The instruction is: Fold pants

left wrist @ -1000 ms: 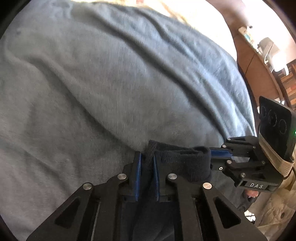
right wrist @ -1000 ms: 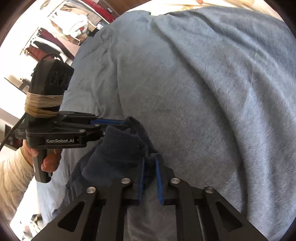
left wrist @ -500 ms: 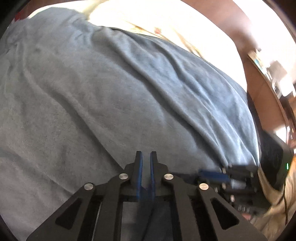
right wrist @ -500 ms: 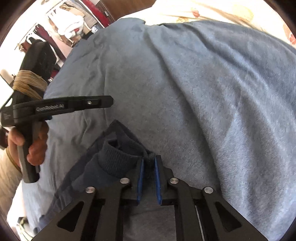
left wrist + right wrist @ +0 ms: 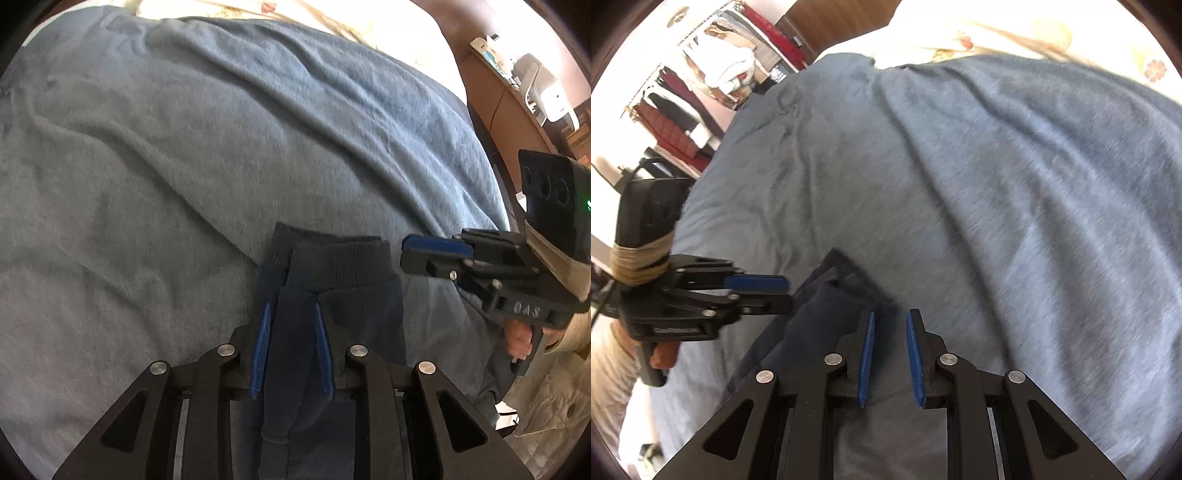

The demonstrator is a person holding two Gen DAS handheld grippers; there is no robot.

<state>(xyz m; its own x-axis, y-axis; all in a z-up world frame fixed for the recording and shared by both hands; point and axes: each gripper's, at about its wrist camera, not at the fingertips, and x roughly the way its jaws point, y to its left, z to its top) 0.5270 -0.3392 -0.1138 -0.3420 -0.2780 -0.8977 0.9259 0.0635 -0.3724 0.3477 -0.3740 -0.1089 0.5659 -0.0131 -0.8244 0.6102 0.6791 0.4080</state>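
The dark navy pants [image 5: 340, 258] lie folded on the blue-grey blanket [image 5: 184, 166], ribbed band at the far end. My left gripper [image 5: 291, 306] hovers over their left edge. Its jaws are opening, and a ridge of the fabric lies between the blue pads without being pressed. In the right wrist view the pants [image 5: 827, 295] sit just left of my right gripper [image 5: 891, 314], whose jaws are also opening with only blanket showing between them. Each view shows the other gripper side-on beside the pants: the right gripper [image 5: 404, 253] and the left gripper [image 5: 786, 291].
The blanket [image 5: 997, 184] covers a bed, with a cream flowered sheet [image 5: 1015, 33] at the far end. A wooden desk [image 5: 491, 85] carrying a white device stands to the right. A rack of clothes [image 5: 701, 85] stands at the left. Hands in beige sleeves [image 5: 609, 380] hold the grippers.
Both grippers were shut on the pants' end and have let go. Their jaws now stand apart, both have lifted a little, and the pants rest flat on the blanket.
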